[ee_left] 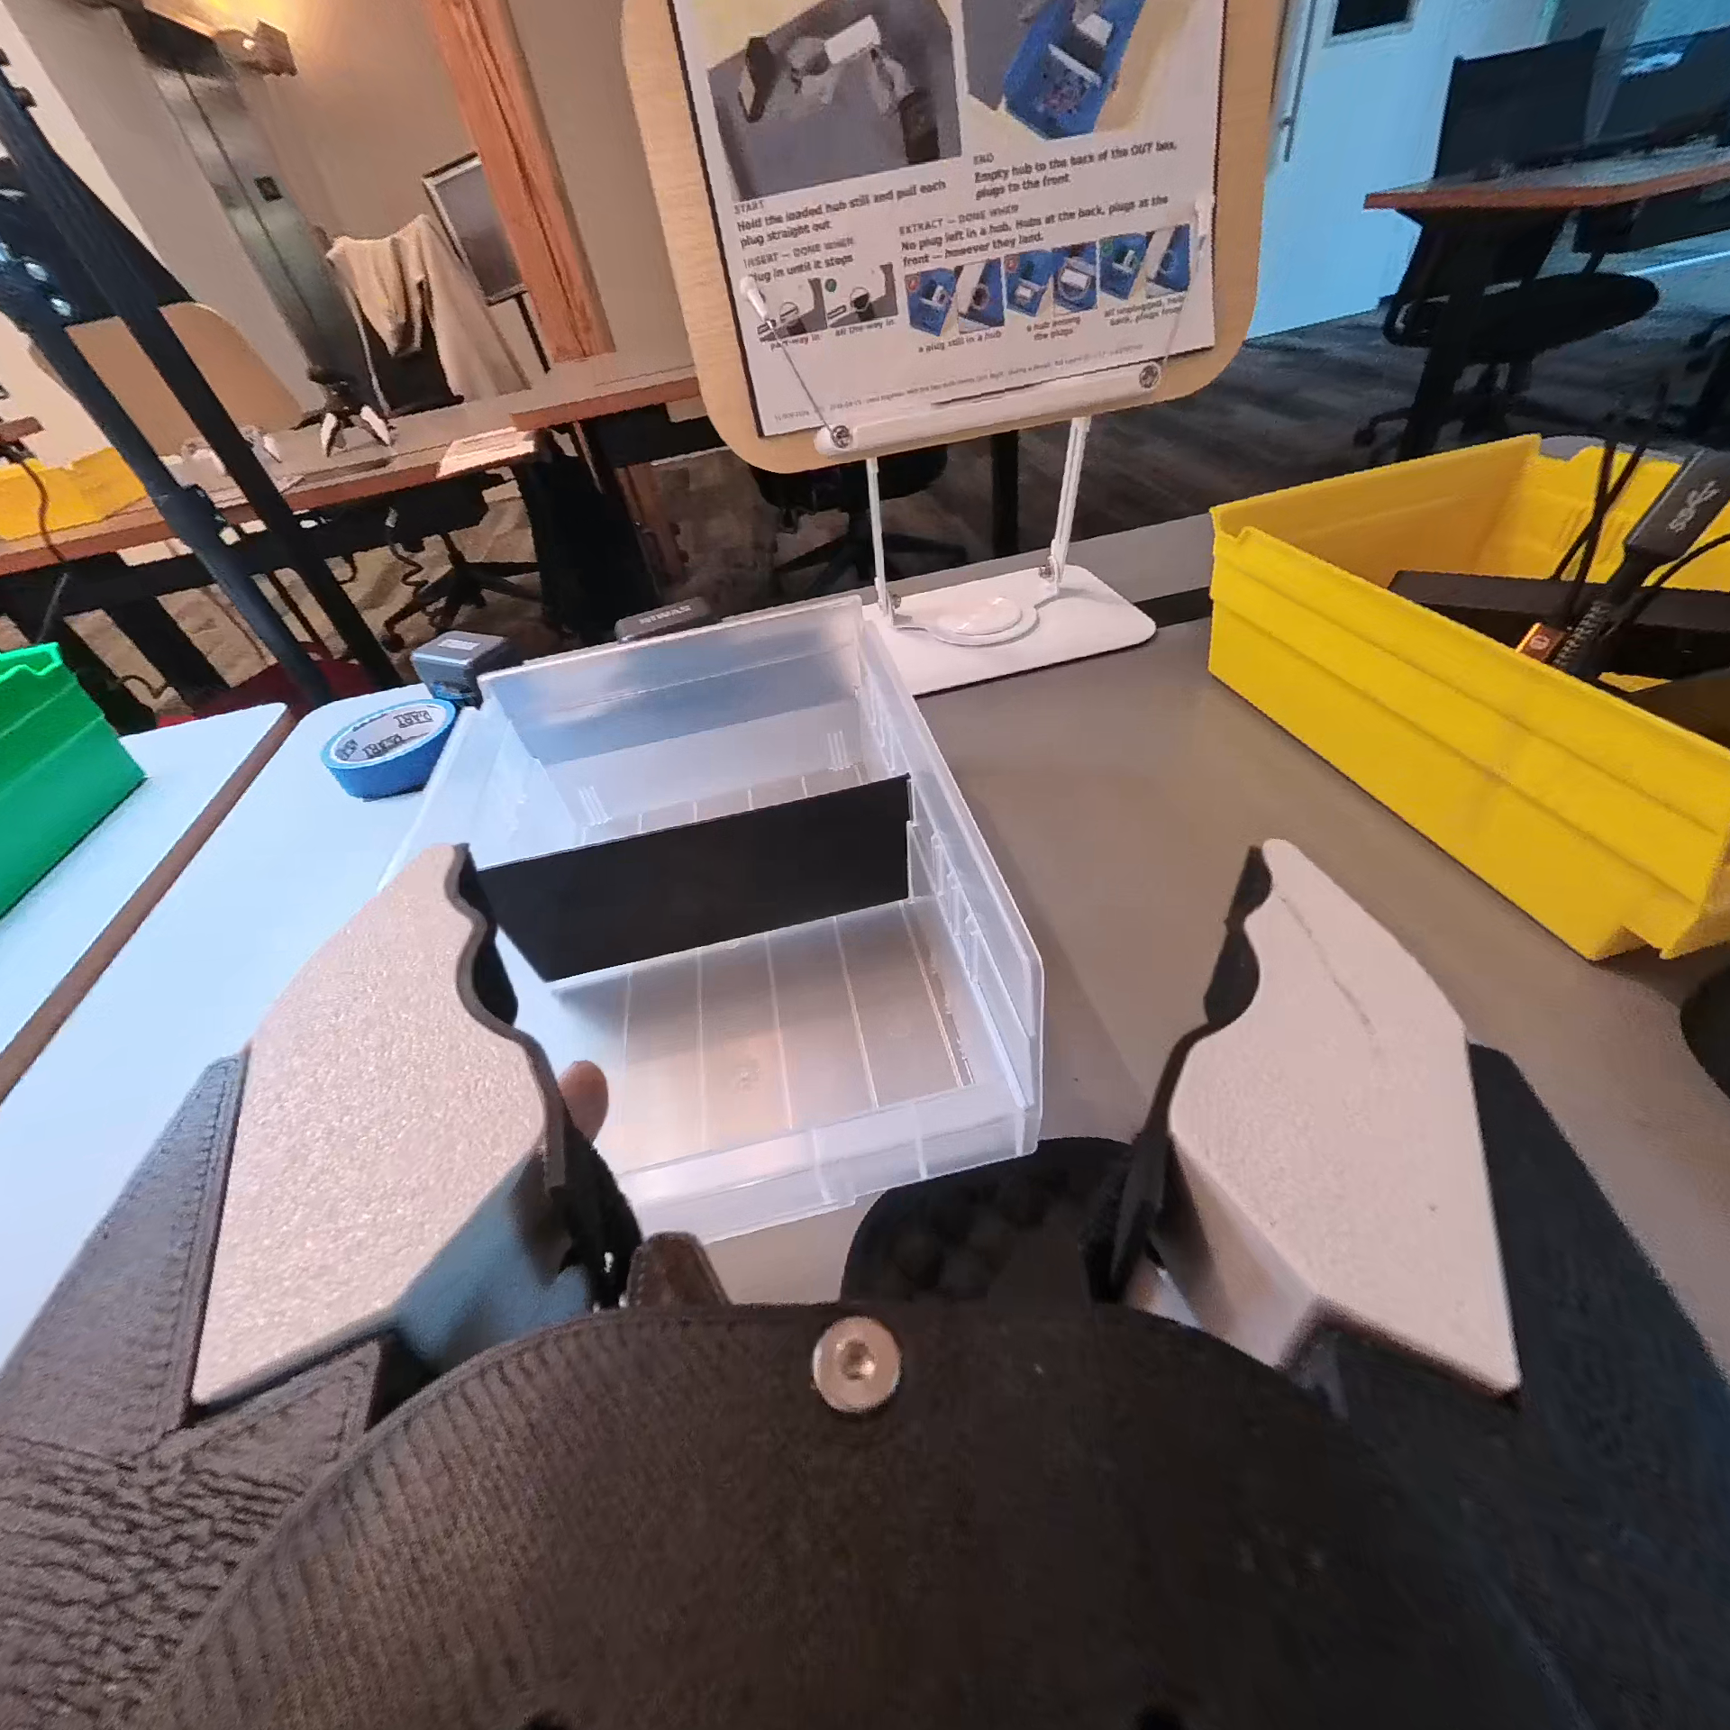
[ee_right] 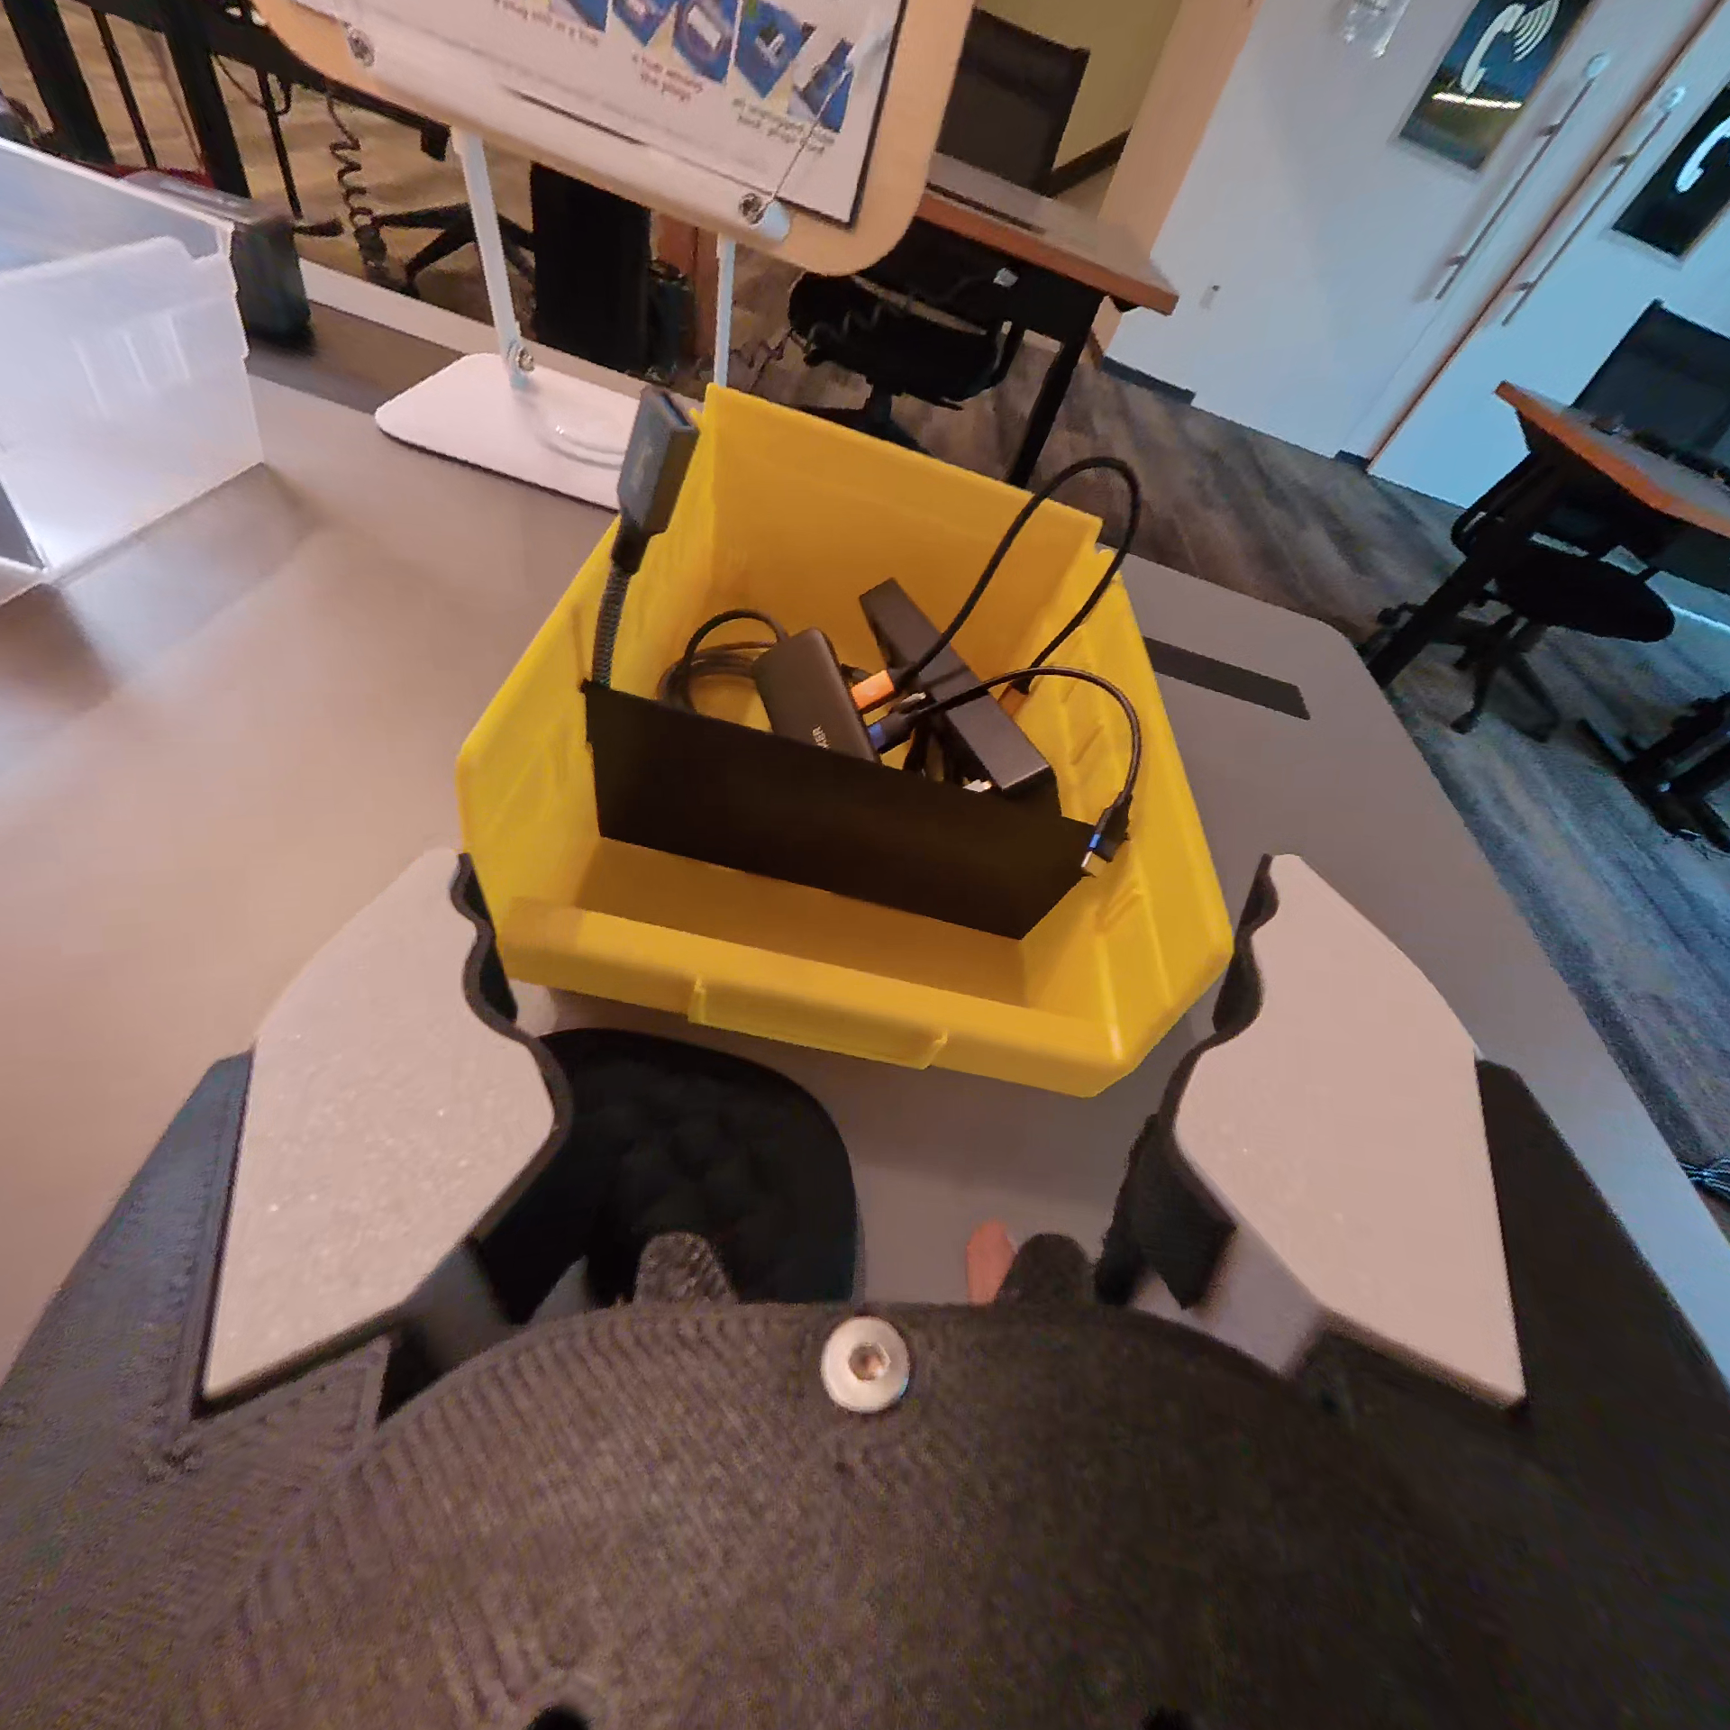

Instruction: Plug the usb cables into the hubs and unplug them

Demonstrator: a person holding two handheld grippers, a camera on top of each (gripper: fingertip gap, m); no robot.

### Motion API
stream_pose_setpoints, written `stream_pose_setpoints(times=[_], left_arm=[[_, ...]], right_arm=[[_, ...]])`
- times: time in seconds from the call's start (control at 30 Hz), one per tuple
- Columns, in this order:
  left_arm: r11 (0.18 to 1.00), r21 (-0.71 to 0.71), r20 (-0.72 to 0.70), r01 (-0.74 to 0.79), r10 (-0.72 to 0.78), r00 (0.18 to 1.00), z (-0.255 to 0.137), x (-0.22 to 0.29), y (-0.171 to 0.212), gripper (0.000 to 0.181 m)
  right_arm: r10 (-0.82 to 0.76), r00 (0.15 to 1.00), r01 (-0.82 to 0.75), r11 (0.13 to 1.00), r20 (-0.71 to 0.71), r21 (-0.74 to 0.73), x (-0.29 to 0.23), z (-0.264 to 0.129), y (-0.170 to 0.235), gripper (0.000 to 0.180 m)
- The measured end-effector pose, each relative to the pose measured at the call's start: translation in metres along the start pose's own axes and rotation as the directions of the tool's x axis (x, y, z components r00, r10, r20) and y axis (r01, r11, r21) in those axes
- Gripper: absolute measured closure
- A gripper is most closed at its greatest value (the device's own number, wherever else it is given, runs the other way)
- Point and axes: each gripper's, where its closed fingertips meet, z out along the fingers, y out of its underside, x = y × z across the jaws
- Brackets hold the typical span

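Observation:
A yellow bin point(ee_right: 1030, 1020) with a black divider point(ee_right: 824, 833) holds black USB hubs point(ee_right: 819, 697) and tangled black cables point(ee_right: 1086, 552) behind the divider. Its front part is empty. One braided cable with a large plug point(ee_right: 651, 473) sticks up over the bin's left wall. My right gripper point(ee_right: 861, 899) is open and empty, just in front of the bin. A clear plastic bin point(ee_left: 992, 936) with a black divider point(ee_left: 693, 885) is empty. My left gripper point(ee_left: 857, 889) is open and empty, over its near end. The yellow bin also shows in the left wrist view point(ee_left: 1460, 749).
A white stand point(ee_left: 1020, 627) holds an instruction board point(ee_left: 955, 215) behind the bins. A blue tape roll point(ee_left: 388, 744) and a green bin point(ee_left: 56, 758) sit to the left. A black round pad point(ee_right: 702, 1151) lies on the grey table point(ee_left: 1123, 805). Desks and chairs stand beyond.

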Motion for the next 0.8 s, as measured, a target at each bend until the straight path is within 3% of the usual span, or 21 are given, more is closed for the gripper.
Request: stream_pose_setpoints(times=[0.8], left_arm=[[0.996, -0.034, 0.004, -0.084, 0.085, 0.996, 0.012, 0.011, 0.011, 0.039]], right_arm=[[-0.001, 1.000, 0.001, 1.000, 0.028, -0.002, -0.009, 0.006, 0.005, 0.034]])
